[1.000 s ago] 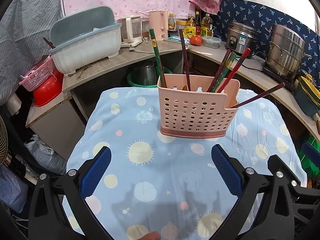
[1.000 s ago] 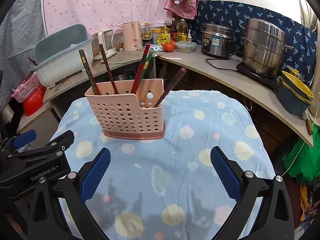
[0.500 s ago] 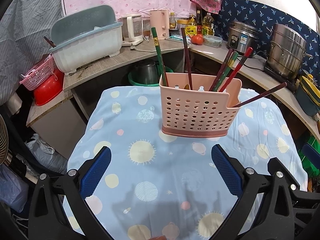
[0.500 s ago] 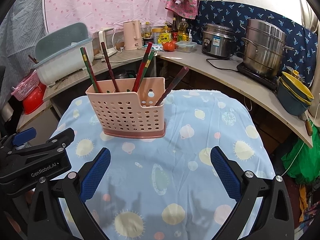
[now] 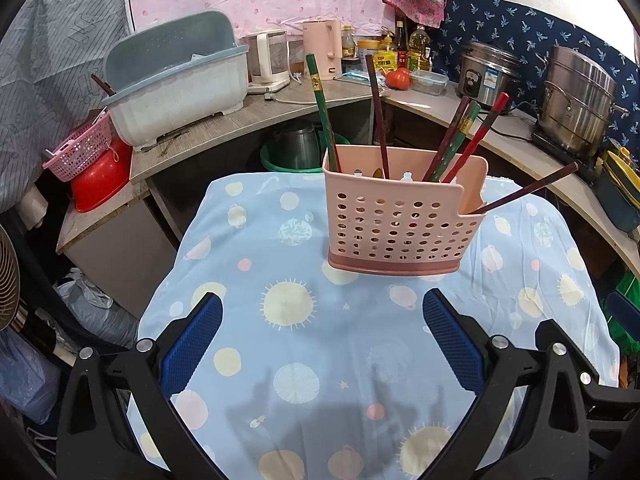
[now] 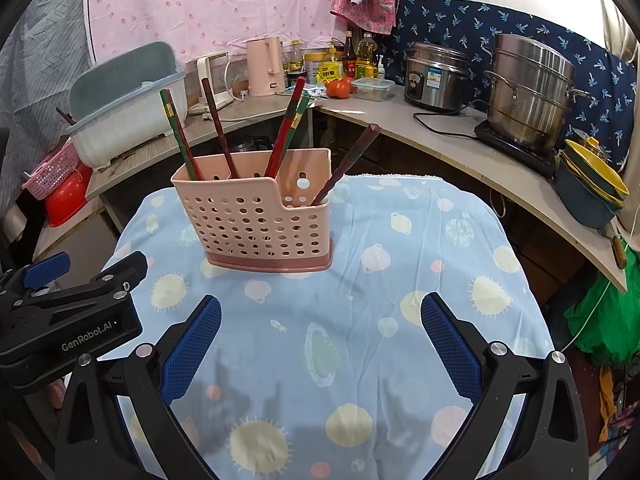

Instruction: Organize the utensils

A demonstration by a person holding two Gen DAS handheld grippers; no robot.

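Above bare tablecloth (image 5: 320,344), both hand-held grippers (image 5: 322,338) (image 6: 320,336) agape, well short of holder (image 5: 400,224).

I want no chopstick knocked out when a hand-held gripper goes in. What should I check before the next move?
1. Left hand-held gripper open and empty: ok.
2. Right hand-held gripper open and empty: ok.
3. Pink utensil holder upright on the tablecloth: ok.
4. Cloth between grippers and holder free of loose items: ok.
5. Dark chopstick standing upright: not ok; it leans out over the low corner.
6. Chopsticks sorted by colour: cannot tell.
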